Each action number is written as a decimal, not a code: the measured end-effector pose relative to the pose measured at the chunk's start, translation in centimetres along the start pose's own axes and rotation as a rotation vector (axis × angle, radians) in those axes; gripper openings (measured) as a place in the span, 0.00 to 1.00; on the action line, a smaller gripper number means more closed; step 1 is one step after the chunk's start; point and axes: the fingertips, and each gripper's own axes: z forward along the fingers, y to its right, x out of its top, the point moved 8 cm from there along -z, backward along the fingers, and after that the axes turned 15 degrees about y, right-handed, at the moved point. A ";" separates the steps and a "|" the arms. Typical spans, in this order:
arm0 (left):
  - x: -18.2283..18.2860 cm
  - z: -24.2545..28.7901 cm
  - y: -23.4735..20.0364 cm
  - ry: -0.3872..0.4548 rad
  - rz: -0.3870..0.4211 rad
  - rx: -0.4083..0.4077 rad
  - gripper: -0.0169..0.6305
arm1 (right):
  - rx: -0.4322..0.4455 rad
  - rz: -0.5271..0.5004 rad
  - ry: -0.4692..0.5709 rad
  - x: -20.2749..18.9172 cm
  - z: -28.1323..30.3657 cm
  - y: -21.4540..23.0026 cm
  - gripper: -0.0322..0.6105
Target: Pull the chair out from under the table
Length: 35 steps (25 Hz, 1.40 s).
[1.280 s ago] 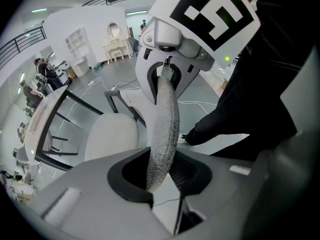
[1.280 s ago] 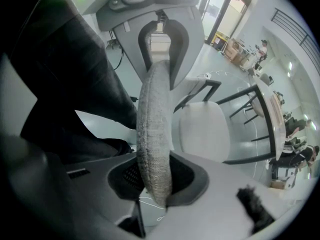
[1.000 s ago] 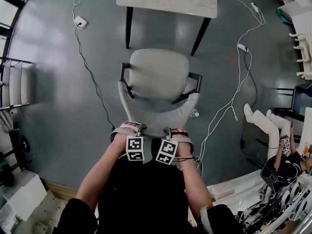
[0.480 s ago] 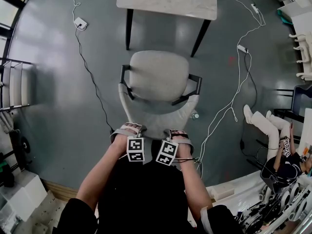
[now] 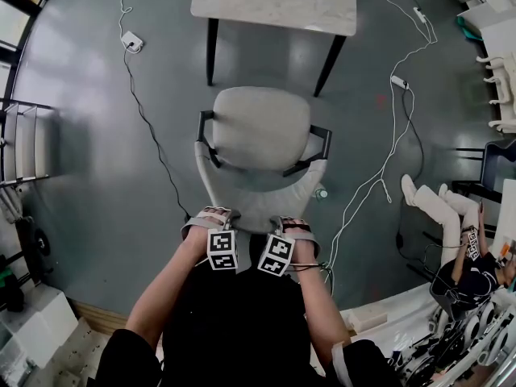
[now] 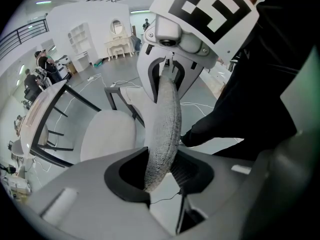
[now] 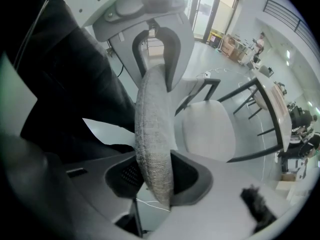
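Nearest, the left tool (image 5: 211,214) and right tool (image 5: 292,222) straddle the grey backrest (image 5: 256,204), their jaws just opening and slack around its top edge. The chair (image 5: 262,127) stands just before the worktop (image 5: 274,6).

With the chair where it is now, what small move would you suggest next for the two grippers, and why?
Probably lift the left gripper and right gripper straight up off the backrest. The chair stands clear of the table, and both grippers' fingers have just been opening, with the backrest's top edge between them, seemingly loose.
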 end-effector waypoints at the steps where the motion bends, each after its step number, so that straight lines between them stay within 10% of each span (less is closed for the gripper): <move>1: 0.0 0.0 0.0 -0.004 -0.003 -0.007 0.23 | 0.001 0.001 -0.001 0.0 -0.1 0.0 0.25; 35: 3.0 -7.0 -2.4 0.022 -0.127 -0.030 0.27 | -0.012 0.144 0.127 2.5 -9.1 3.3 0.28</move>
